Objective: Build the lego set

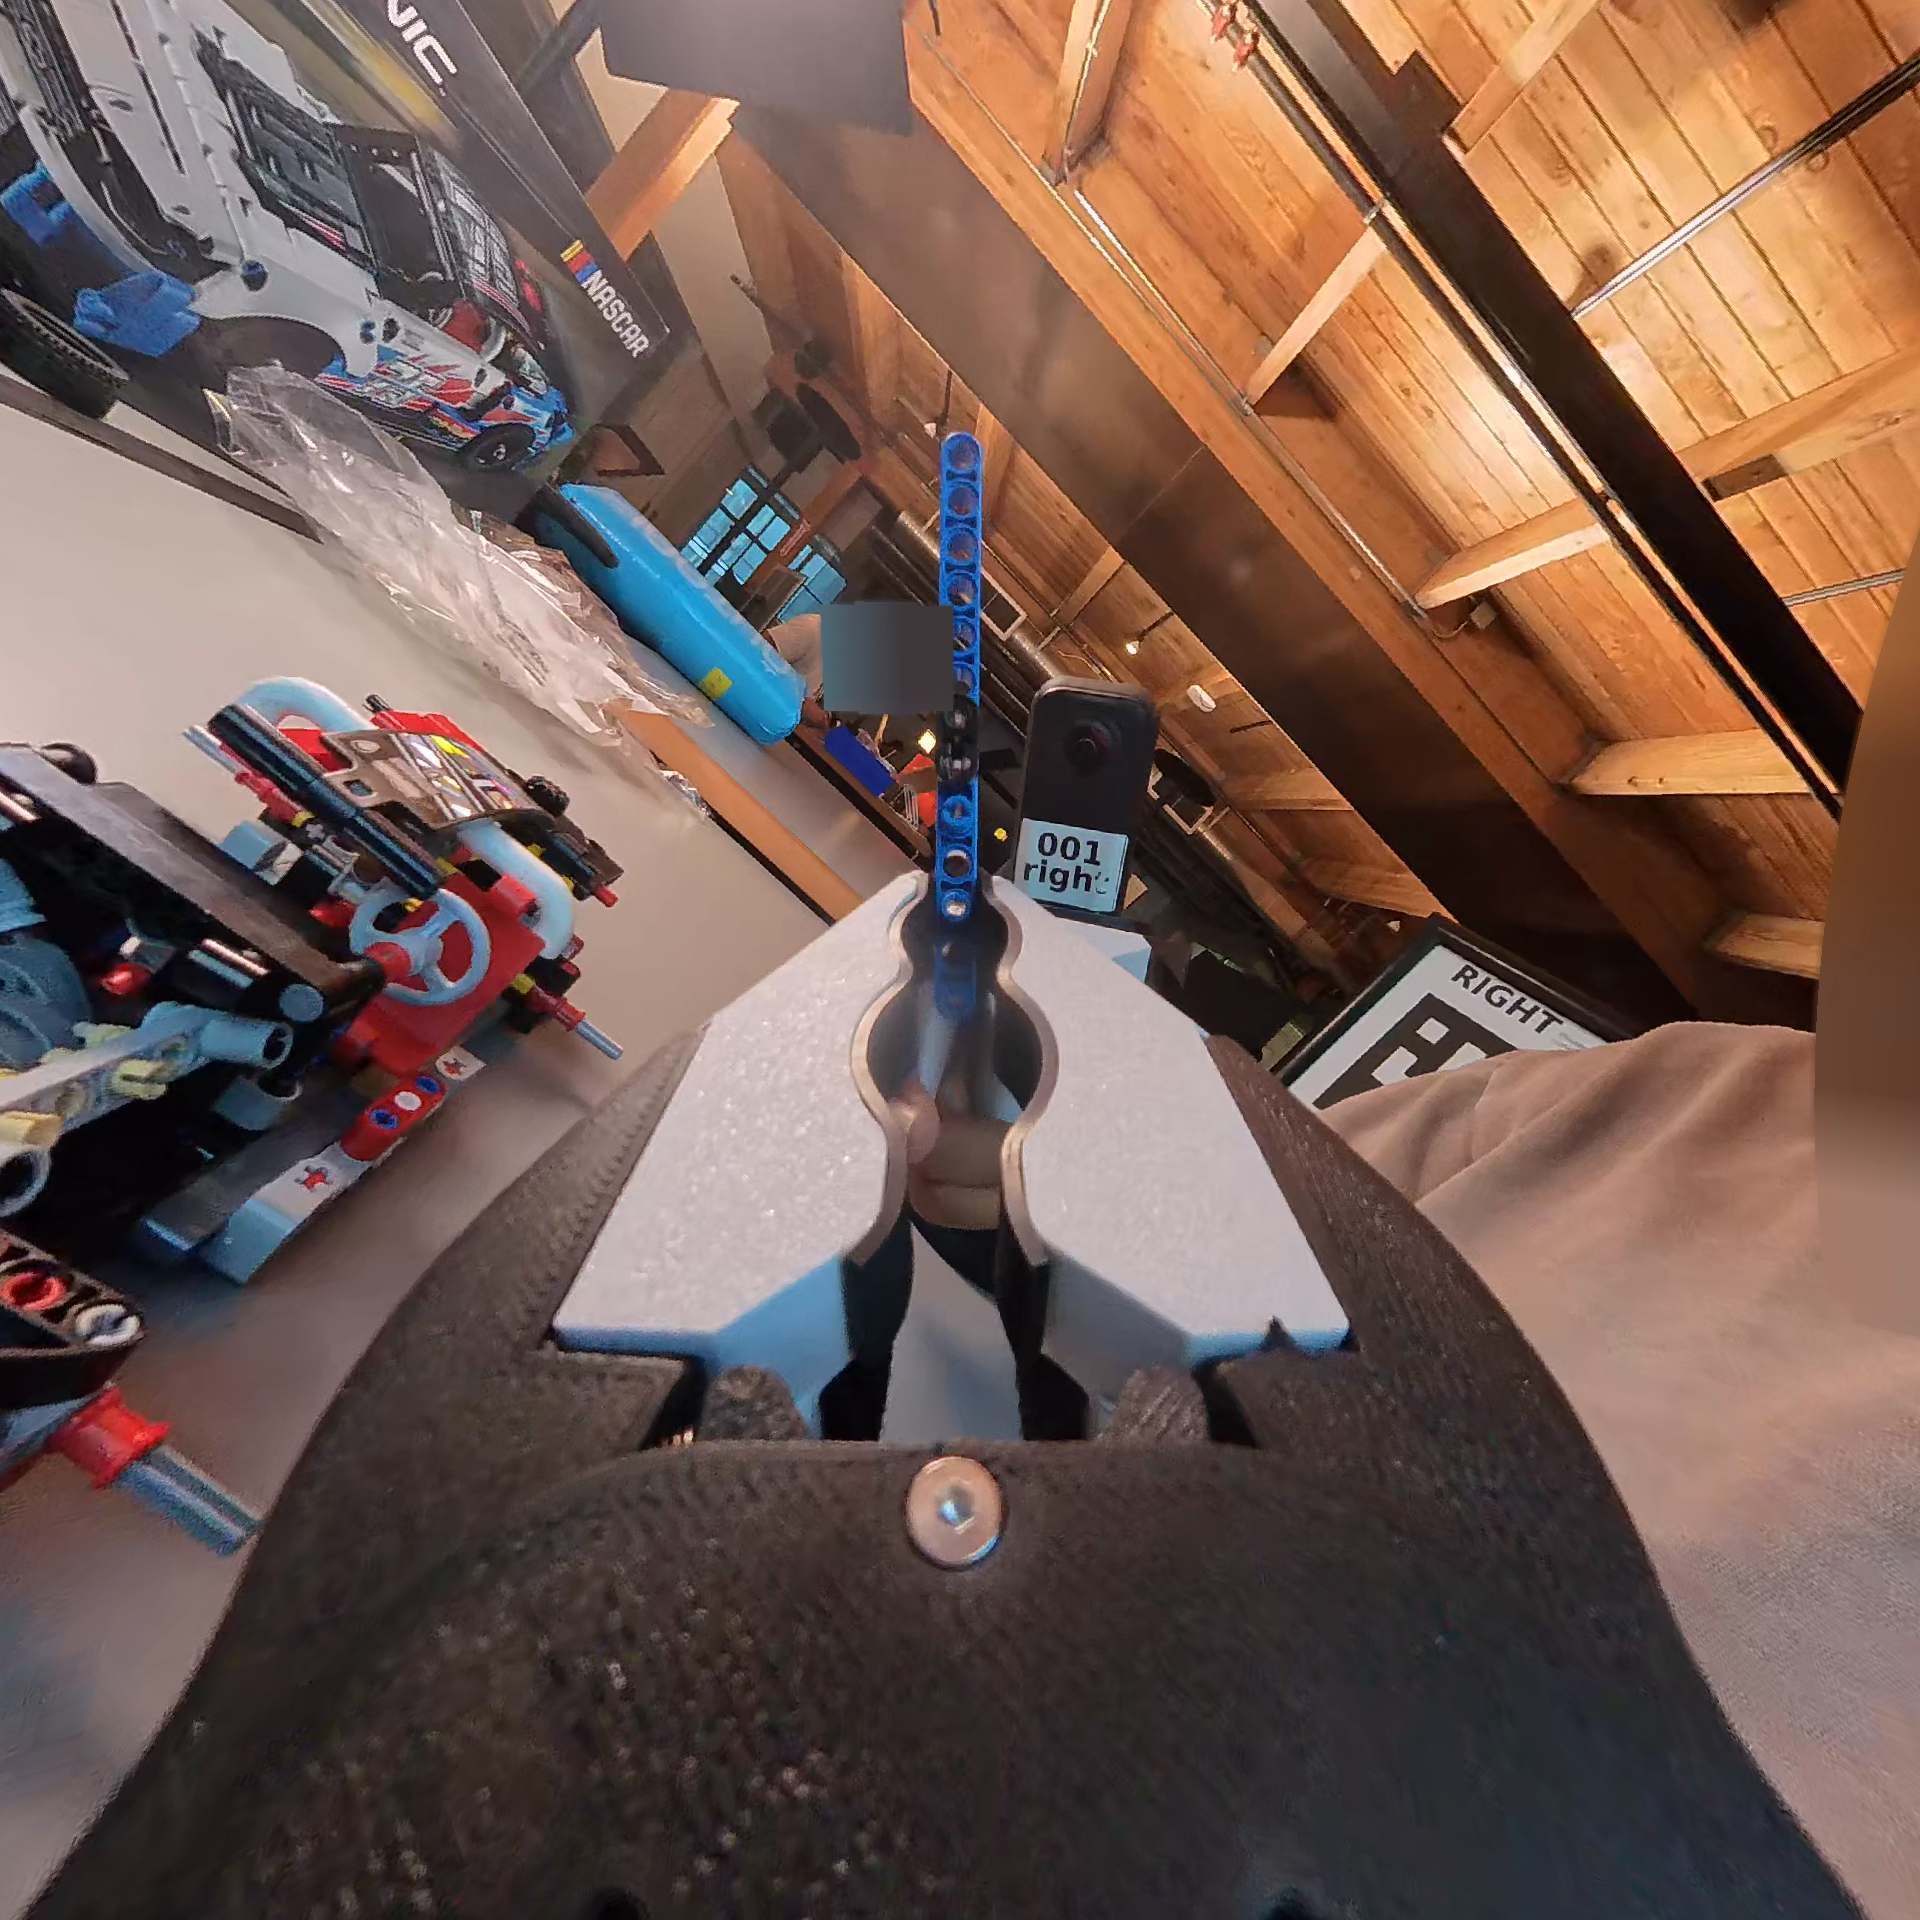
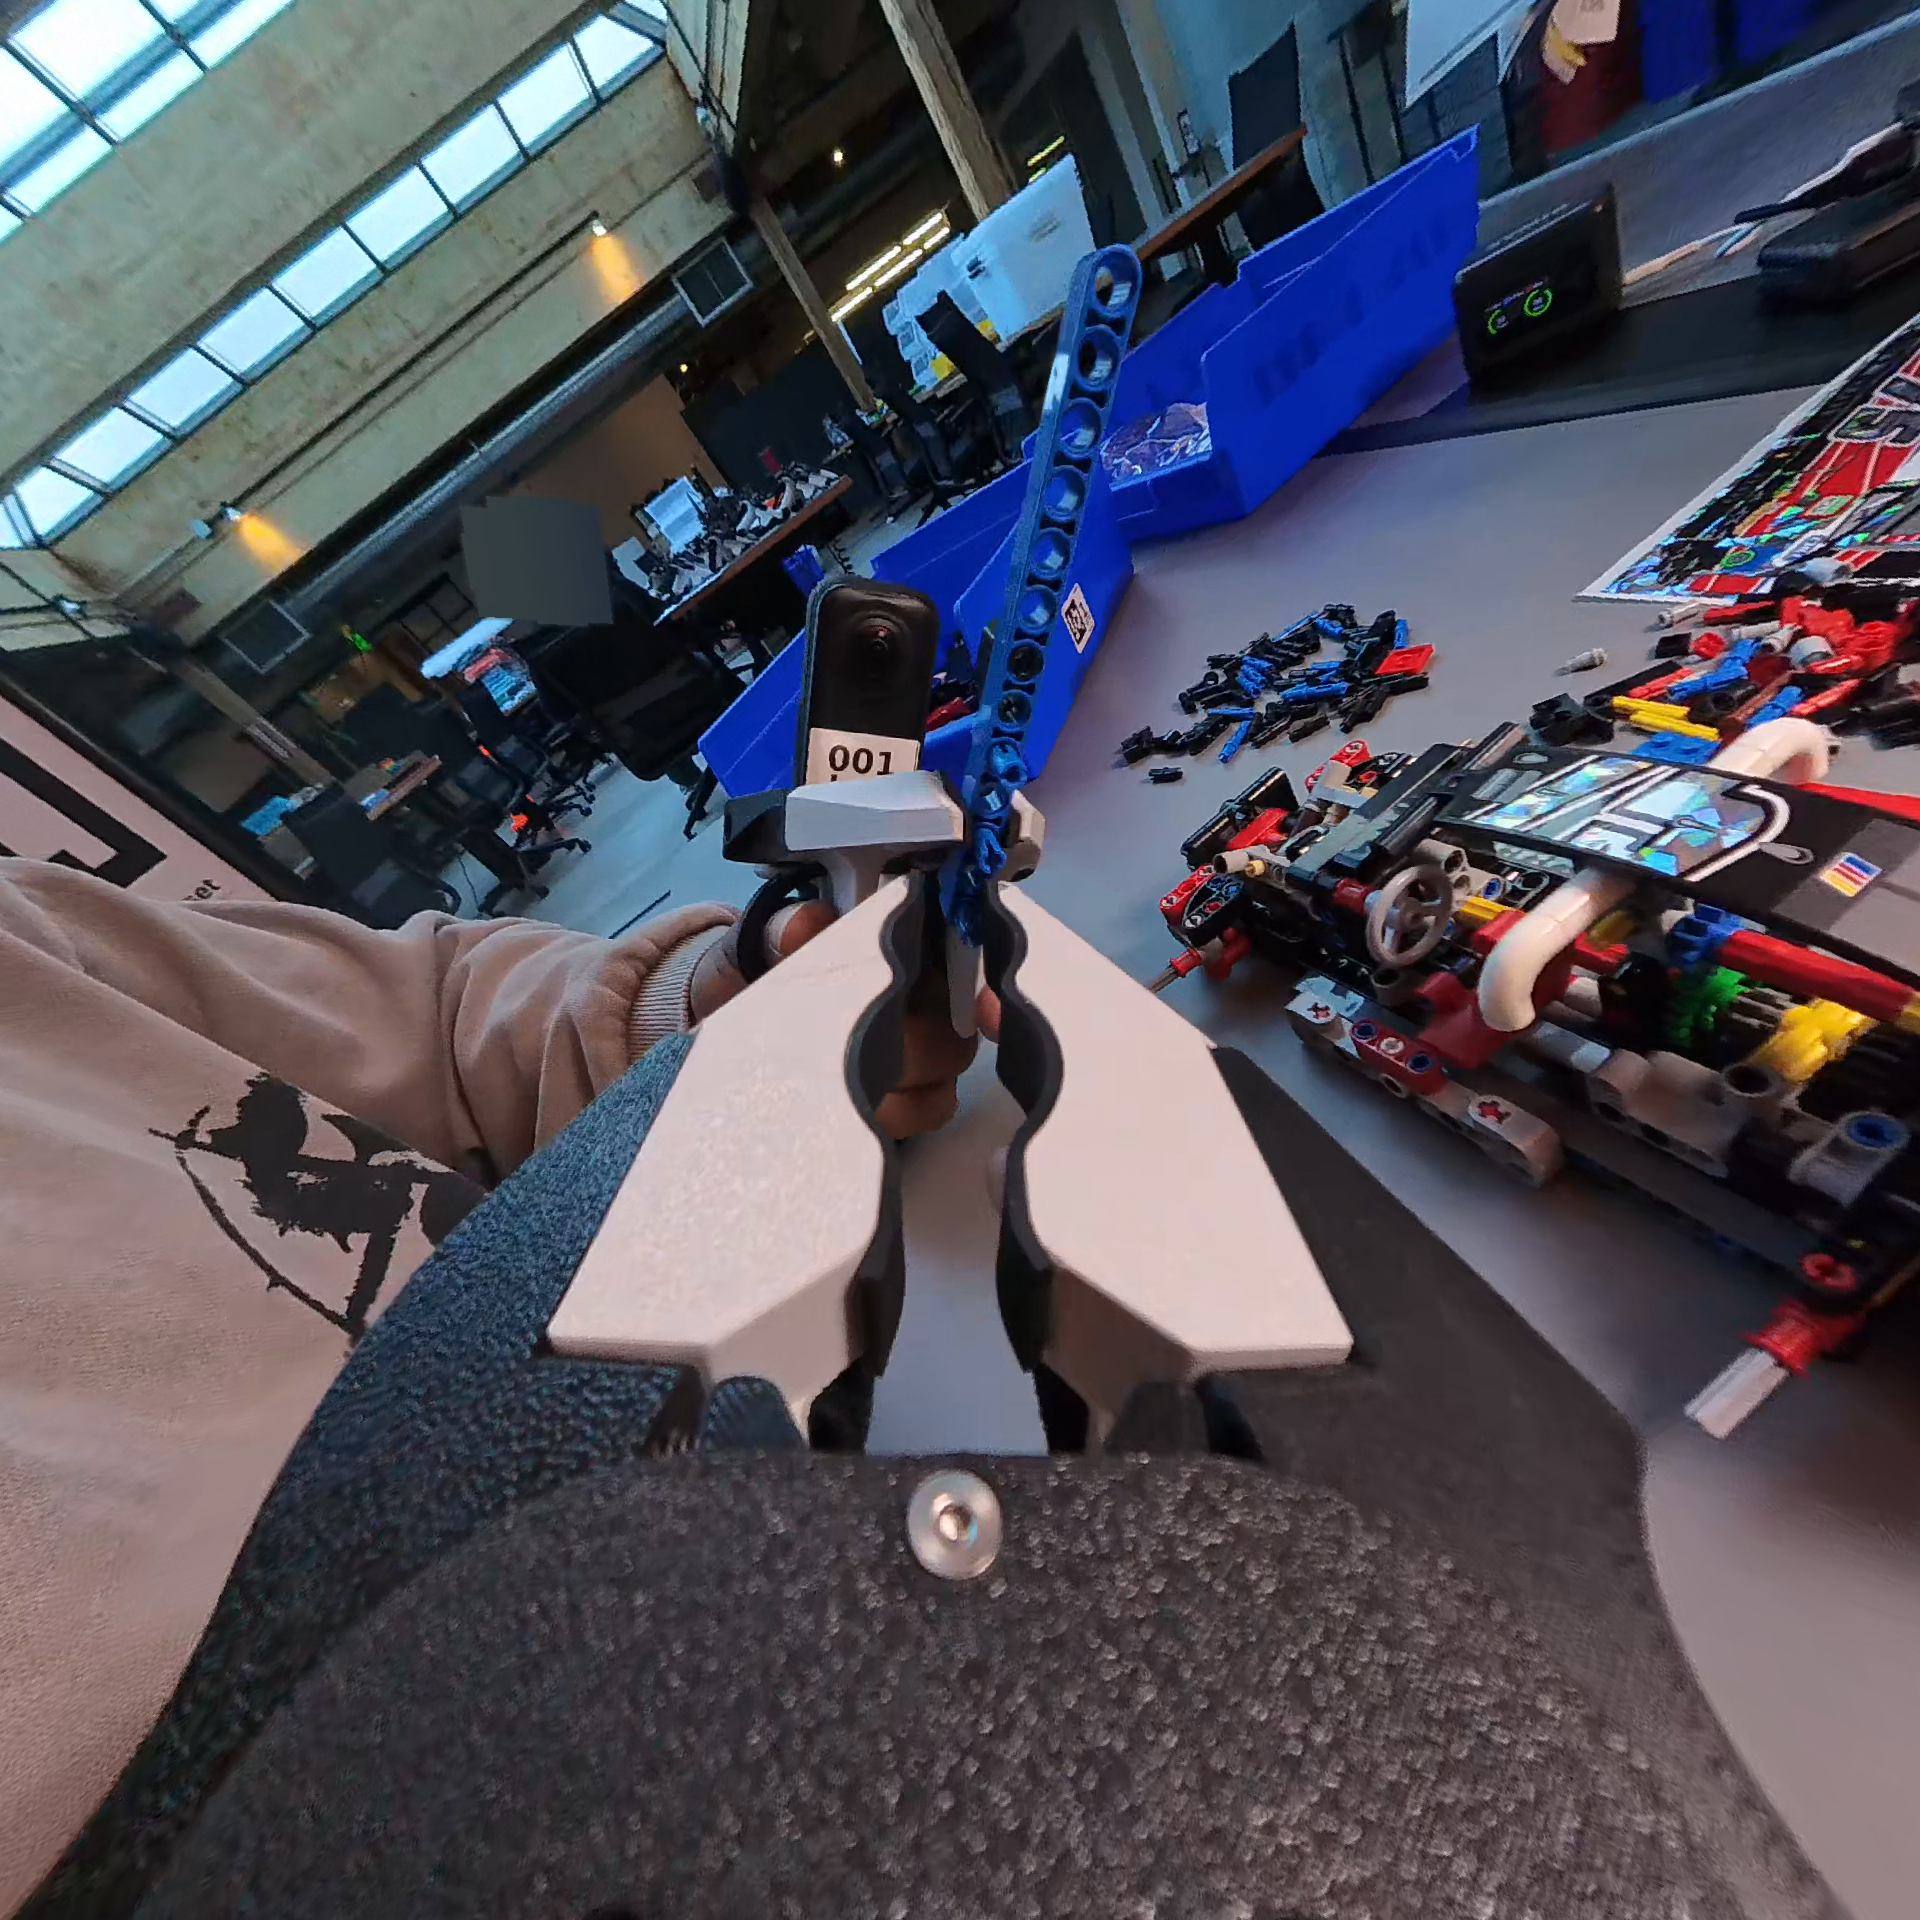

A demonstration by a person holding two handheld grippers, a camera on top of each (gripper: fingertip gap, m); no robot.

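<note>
A long blue holed beam (image 1: 957, 582) stands upright, with black pins in holes near its lower part. My left gripper (image 1: 953, 894) is shut on its lower end. In the right wrist view the same beam (image 2: 1049, 520) rises from my right gripper (image 2: 961, 904), whose fingers close around its bottom end, which carries blue pins. The left gripper's grey fingers (image 2: 873, 816) pinch the beam just above that. The part-built car model (image 1: 395, 935) lies on the grey table to the left, and it also shows in the right wrist view (image 2: 1558, 935) to the right.
Loose black and blue pins (image 2: 1288, 686) and mixed parts (image 2: 1766, 665) lie beyond the model. Blue bins (image 2: 1299, 364), a printed sheet (image 2: 1787, 499) and a black device (image 2: 1538, 281) stand farther back. The set's box (image 1: 312, 208) and clear bags (image 1: 436, 540) are at the left. My two grippers' fingertips are within a few centimetres of each other.
</note>
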